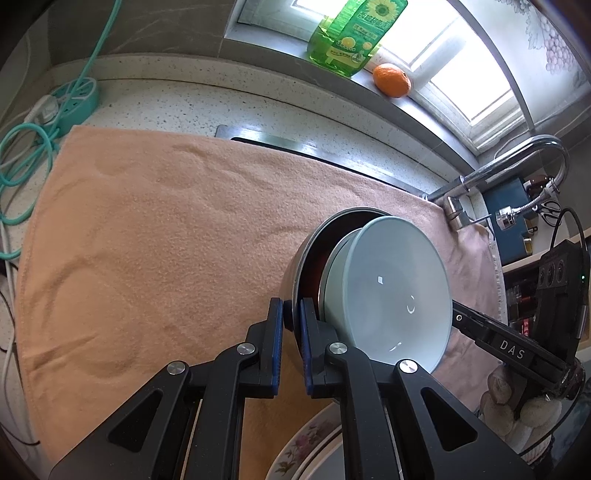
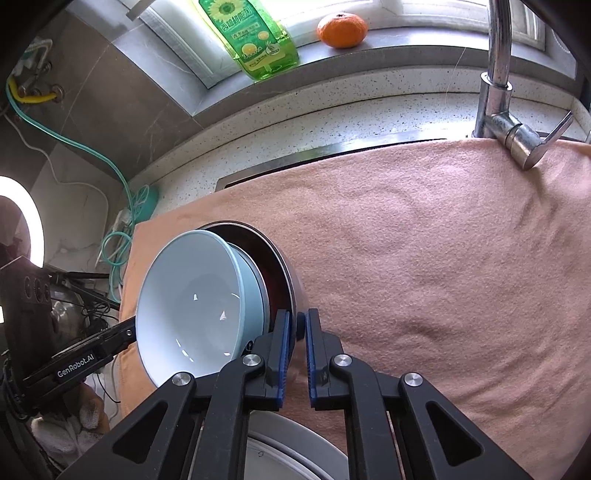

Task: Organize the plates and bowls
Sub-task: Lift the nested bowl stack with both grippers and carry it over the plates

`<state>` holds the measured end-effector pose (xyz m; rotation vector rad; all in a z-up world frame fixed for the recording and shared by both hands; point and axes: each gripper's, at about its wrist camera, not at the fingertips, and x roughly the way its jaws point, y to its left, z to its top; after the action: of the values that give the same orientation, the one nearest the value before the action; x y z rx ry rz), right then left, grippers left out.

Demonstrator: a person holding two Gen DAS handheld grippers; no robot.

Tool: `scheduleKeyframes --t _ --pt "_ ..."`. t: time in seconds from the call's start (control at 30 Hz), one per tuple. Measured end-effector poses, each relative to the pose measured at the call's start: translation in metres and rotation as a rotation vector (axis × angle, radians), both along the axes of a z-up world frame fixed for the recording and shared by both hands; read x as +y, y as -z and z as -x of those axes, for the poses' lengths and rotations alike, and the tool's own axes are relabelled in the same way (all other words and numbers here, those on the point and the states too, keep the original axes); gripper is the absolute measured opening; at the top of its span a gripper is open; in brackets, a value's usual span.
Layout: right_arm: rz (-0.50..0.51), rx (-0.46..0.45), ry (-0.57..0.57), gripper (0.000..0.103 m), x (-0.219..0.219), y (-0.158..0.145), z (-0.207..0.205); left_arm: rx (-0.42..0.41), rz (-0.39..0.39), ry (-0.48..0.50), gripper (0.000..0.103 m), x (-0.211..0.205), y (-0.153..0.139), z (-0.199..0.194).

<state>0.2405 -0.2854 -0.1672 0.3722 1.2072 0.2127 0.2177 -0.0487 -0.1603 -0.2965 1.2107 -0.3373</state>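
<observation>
Daylight is entering through the window (image 2: 369,11) above a grey stone sill (image 2: 332,59). A green detergent bottle (image 2: 251,37) and an orange (image 2: 341,29) are standing on the sill. A speckled worktop (image 1: 184,107) is running below, with a peach towel (image 1: 166,229) lying over it. A chrome tap (image 2: 495,92) is rising at the far edge. A teal power strip (image 1: 74,103) is lying beside grey wall tiles (image 2: 122,103).

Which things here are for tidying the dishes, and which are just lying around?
For the job: metal bowl, pale blue bowls, floral plate, left gripper, right gripper.

Just lying about: dish soap bottle, orange, faucet, power strip, towel.
</observation>
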Motion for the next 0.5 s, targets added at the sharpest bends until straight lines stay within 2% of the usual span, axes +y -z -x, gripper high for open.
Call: scheduleKeyframes --t 0.5 --pt "0.012 0.009 0.031 0.007 0.0008 -0.0002 -0.0011 -0.007 -0.013 0.0 0.008 -0.0018 -0.0032 0.0011"
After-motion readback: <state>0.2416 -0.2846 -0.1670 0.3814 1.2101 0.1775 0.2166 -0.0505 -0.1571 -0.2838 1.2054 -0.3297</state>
